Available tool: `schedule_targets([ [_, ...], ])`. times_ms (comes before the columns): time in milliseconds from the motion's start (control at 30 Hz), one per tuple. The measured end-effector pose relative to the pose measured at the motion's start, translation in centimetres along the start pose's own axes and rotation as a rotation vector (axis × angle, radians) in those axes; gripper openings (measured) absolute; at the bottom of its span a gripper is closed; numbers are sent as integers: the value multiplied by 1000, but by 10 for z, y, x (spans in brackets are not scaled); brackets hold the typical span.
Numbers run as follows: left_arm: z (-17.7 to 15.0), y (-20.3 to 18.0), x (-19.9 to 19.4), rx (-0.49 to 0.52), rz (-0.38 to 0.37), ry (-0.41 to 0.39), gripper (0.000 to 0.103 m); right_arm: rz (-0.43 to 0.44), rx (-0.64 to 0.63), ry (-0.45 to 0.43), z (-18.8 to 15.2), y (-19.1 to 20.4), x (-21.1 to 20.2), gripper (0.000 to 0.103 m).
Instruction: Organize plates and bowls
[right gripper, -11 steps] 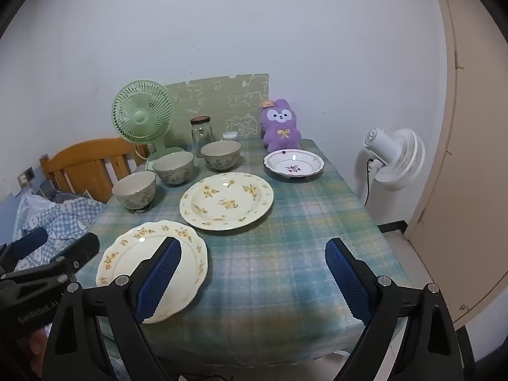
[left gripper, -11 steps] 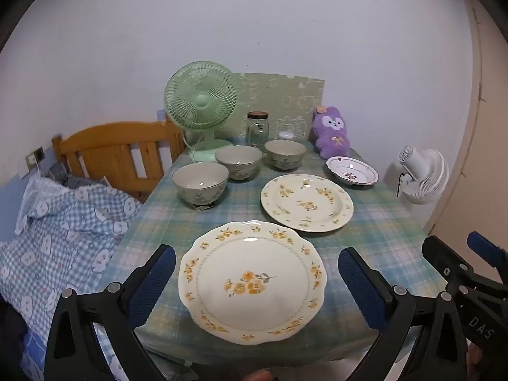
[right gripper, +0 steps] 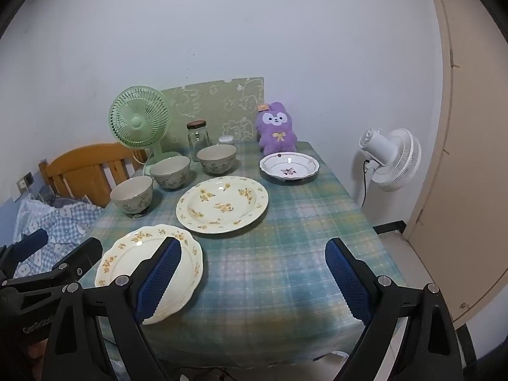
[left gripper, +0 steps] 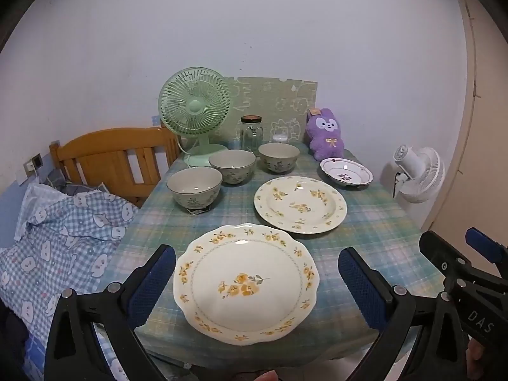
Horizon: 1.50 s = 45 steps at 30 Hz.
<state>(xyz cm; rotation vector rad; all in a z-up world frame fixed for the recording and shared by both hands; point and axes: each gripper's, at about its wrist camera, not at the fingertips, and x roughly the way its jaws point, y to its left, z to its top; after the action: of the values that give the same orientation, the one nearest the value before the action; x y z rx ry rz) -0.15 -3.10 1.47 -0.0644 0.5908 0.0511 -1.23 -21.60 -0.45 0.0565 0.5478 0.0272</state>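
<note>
Claws: left gripper [left gripper: 256,281] and right gripper [right gripper: 253,282] spread wide, empty. Scalloped plate [left gripper: 246,284] directly ahead between left pads, flat on table [right gripper: 285,254]. Glazed ceramic: rigid, slippery, fragile; best pinched at rim. Bowls [left gripper: 194,187] farther beyond.

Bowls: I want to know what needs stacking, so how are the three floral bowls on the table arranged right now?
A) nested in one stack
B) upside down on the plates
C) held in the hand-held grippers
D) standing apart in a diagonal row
D: the near bowl, middle bowl and far bowl each stand upright on the tablecloth, separately.
</note>
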Motion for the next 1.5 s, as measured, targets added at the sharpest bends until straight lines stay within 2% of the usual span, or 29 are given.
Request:
schedule_targets([
  [467,0,8,4,36,-61,10,102,-7,3,-6,2,5,1,94],
  [633,-3,8,4,46,-41,6,101,-3,8,-2,-1,7,2,94],
  [1500,0,7,8,71,-60,-21,101,-17,18,0,7,7,7,94],
])
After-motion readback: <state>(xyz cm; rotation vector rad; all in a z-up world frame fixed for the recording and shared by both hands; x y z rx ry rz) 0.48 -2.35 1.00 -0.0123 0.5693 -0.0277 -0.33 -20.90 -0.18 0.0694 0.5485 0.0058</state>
